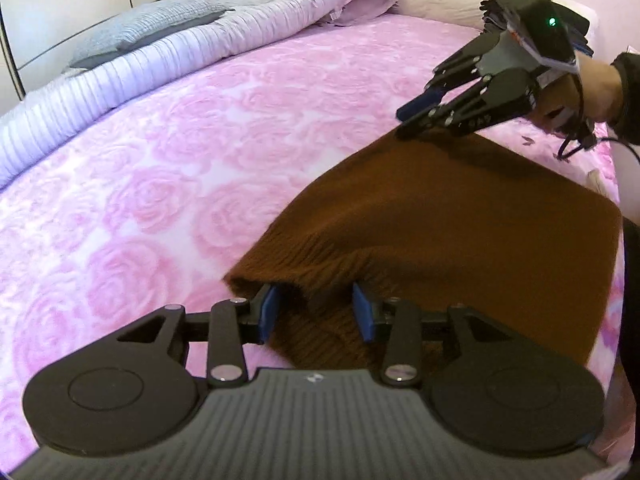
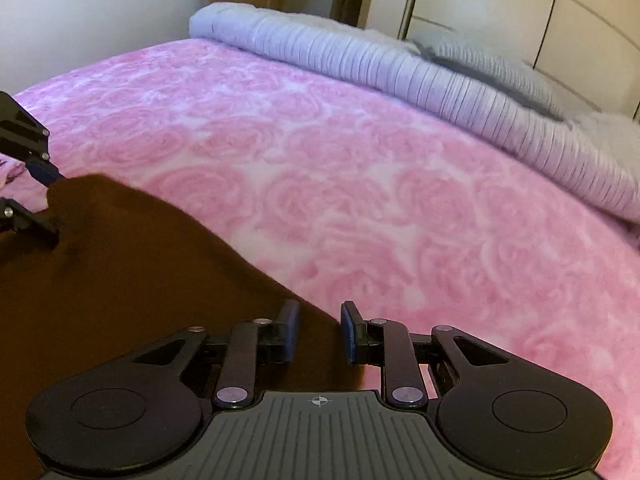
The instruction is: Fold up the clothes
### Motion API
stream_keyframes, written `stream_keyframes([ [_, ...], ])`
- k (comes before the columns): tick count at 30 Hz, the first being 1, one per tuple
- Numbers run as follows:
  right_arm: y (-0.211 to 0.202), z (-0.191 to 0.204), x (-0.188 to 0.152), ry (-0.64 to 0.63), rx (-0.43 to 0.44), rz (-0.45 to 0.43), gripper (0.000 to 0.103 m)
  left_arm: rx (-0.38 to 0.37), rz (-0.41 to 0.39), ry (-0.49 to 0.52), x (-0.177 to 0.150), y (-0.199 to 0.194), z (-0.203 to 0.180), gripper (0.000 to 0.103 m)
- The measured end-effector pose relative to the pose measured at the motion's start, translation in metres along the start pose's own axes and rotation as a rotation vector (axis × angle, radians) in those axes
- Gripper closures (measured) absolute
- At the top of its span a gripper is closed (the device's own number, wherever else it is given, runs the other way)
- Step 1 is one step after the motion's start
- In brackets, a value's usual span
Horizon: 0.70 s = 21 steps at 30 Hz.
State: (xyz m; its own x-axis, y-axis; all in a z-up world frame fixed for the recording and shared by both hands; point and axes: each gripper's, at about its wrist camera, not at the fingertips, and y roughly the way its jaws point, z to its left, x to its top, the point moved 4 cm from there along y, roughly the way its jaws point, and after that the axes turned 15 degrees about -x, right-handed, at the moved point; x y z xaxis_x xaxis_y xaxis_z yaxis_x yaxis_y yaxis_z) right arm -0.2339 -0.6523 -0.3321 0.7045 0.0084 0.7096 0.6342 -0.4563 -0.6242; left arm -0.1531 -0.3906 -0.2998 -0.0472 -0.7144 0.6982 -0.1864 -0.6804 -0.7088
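**Brown sweater on the pink bed**

The brown sweater [image 1: 460, 232] lies lower right on the rose-patterned bed [image 1: 180, 152]. Left hand-held gripper [image 1: 318, 312] stands wide around its ribbed edge; right hand-held gripper [image 2: 318, 332], also parted, hovers at its corner.

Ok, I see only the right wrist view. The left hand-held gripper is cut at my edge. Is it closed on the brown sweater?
Observer: No, the left hand-held gripper is open; its blue pads straddle the ribbed hem of the brown sweater.
Operator: And does my right hand-held gripper touch the cloth?
Observer: Its lower finger seems to rest on the sweater's far corner; the upper pad is above it.
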Motion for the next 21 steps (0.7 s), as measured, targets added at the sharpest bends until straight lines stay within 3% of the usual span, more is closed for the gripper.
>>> stream_keyframes([
  [4, -0.031, 0.011, 0.006, -0.023, 0.029, -0.061, 0.08, 0.047, -0.025, -0.003, -0.001, -0.021, -0.005, 0.07],
  [7, -0.046, 0.036, 0.009, -0.046, 0.112, -0.094, 0.08, 0.077, -0.045, -0.006, 0.0, -0.036, -0.009, 0.07],
  [10, -0.049, 0.071, 0.01, -0.108, 0.206, -0.101, 0.08, 0.021, -0.092, -0.005, 0.011, -0.034, -0.018, 0.07],
  [12, -0.045, 0.091, 0.01, -0.14, 0.26, -0.095, 0.08, -0.017, -0.072, -0.002, 0.013, -0.018, -0.021, 0.07],
  [14, -0.031, 0.106, 0.01, -0.19, 0.255, -0.092, 0.08, -0.015, -0.003, -0.001, 0.006, 0.006, -0.016, 0.069],
  [17, -0.011, 0.108, 0.019, -0.19, 0.236, -0.094, 0.08, -0.022, 0.009, -0.029, -0.002, 0.023, 0.0, 0.06],
  [21, 0.007, 0.089, 0.026, -0.165, 0.21, -0.076, 0.078, -0.024, 0.015, -0.047, 0.002, 0.017, 0.005, 0.06],
])
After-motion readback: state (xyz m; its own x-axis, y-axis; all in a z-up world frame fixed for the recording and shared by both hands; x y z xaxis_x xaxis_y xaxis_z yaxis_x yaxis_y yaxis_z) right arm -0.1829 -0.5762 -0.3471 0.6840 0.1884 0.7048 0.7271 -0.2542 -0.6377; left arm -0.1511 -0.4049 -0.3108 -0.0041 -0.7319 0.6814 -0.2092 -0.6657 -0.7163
